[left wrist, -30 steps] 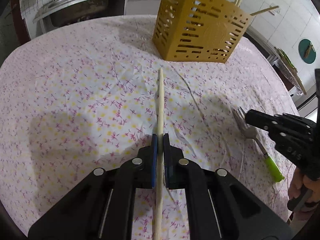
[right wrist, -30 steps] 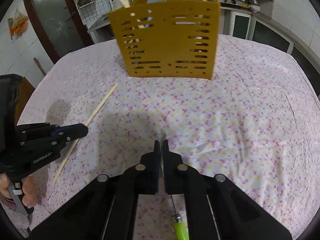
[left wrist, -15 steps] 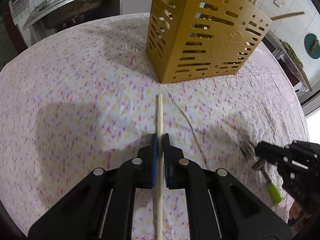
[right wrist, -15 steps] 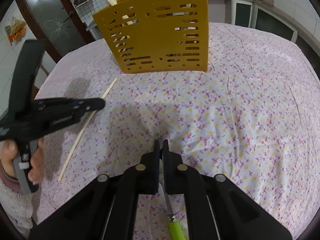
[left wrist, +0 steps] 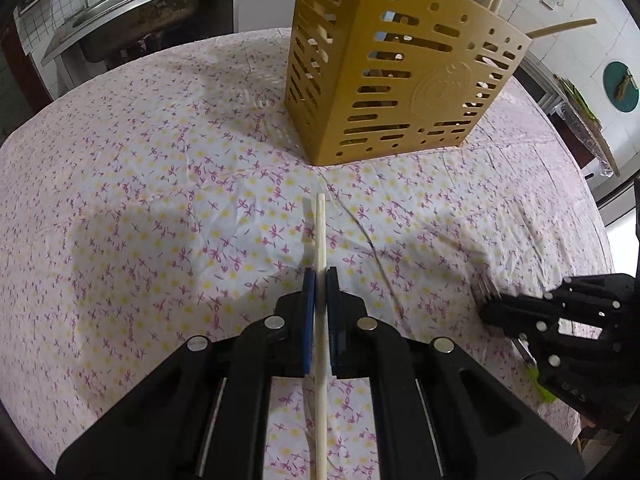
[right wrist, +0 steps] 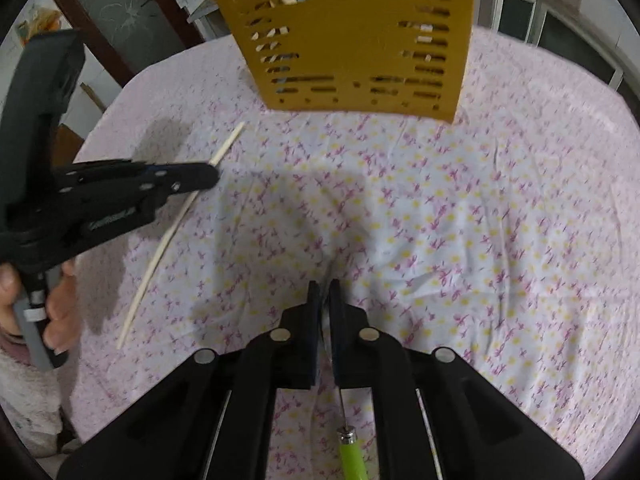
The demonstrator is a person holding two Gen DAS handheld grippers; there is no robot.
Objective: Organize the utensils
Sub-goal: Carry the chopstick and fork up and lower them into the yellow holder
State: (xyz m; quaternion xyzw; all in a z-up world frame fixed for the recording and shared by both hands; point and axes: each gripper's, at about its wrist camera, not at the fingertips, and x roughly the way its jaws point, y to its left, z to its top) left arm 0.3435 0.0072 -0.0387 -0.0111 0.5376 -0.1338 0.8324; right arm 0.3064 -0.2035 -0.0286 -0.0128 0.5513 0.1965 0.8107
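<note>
Writing: raised lettering showing on the side of each black gripper body, too blurred to read; round embossed emblem on the holder wall, unreadable.
Left gripper [left wrist: 318, 276]: clenching around a long pale wooden chopstick [left wrist: 321, 320], blue-padded jaws pressing its middle, the stick running straight forward between them, tip pointing toward the holder.
Right gripper [right wrist: 325, 288]: closing on the thin metal neck of a green-handled fork [right wrist: 352, 454], handle trailing back under the jaws; tines poking out past the fingertips in the left wrist view.
Left hand [right wrist: 60, 308]: wrapping the gripper's grey trigger handle, fingers curling around it, a fuzzy pale sleeve showing at the wrist.
Mustard-yellow slotted plastic utensil holder [left wrist: 400, 76]: standing upright on the table ahead of both grippers, holding other pale wooden sticks.
Floral pink-and-yellow tablecloth [left wrist: 140, 200]: lying wrinkled beneath both tools.
</note>
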